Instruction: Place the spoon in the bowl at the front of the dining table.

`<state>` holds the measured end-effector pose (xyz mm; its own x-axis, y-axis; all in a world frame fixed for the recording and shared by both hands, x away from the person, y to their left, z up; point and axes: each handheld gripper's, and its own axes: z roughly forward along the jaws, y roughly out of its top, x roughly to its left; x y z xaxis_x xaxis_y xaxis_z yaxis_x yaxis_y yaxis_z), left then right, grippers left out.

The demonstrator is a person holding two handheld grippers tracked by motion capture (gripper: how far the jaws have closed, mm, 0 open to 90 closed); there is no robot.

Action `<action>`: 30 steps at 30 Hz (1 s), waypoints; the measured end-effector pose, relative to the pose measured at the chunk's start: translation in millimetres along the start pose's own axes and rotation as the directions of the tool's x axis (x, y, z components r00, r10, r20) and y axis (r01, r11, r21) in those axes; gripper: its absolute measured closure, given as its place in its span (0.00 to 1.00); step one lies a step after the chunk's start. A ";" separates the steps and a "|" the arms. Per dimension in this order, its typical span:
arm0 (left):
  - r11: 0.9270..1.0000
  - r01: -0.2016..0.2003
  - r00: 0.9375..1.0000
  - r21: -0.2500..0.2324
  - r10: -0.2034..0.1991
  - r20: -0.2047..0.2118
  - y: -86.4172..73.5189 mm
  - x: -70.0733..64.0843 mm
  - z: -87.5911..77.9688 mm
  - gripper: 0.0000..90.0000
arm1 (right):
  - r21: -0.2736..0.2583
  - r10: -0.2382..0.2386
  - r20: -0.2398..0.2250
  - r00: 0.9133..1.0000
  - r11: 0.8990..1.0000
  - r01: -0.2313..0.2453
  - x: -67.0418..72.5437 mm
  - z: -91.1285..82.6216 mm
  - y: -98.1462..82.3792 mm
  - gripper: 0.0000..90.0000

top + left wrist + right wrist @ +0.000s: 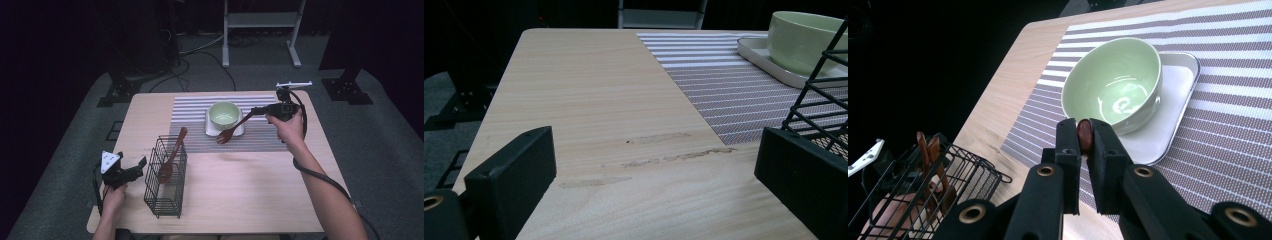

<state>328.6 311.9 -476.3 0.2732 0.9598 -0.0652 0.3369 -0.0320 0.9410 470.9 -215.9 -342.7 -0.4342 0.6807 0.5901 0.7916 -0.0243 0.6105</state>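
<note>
Over the mat [227, 131], my right hand-held gripper [256, 111] clamps a wooden fork [231, 130] by its handle, just beside the green bowl [223, 114]; my left hand-held gripper [139, 167] rests with jaws apart near the basket [165, 180].

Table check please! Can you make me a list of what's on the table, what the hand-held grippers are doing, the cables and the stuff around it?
Surface: pale wooden table with a striped placemat; faint smears on the wood in the left gripper view.
Job's things: wooden fork with its head by the white tray; green bowl sits on that tray; black wire basket holds a wooden spoon.
Clutter: nothing seen.
Grippers: right hand-held gripper shut on the fork's handle; left hand-held gripper open, beside the basket.
Cables: black cable trails along the right forearm.
Surroundings: grey floor, dark backdrop, white frame behind.
</note>
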 end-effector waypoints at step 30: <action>1.000 0.009 1.000 -0.003 -0.009 0.000 -0.1 0.4 -0.3 0.02 | -0.064 0.030 0.003 1.000 0.997 -0.029 0.7 2.9 23.2 0.92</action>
<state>328.4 312.4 -476.3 0.2703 0.9599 -0.0741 0.3364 -0.0221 0.9415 490.2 -213.9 -329.8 -0.4092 0.6819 0.6063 0.7747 -0.0914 0.6257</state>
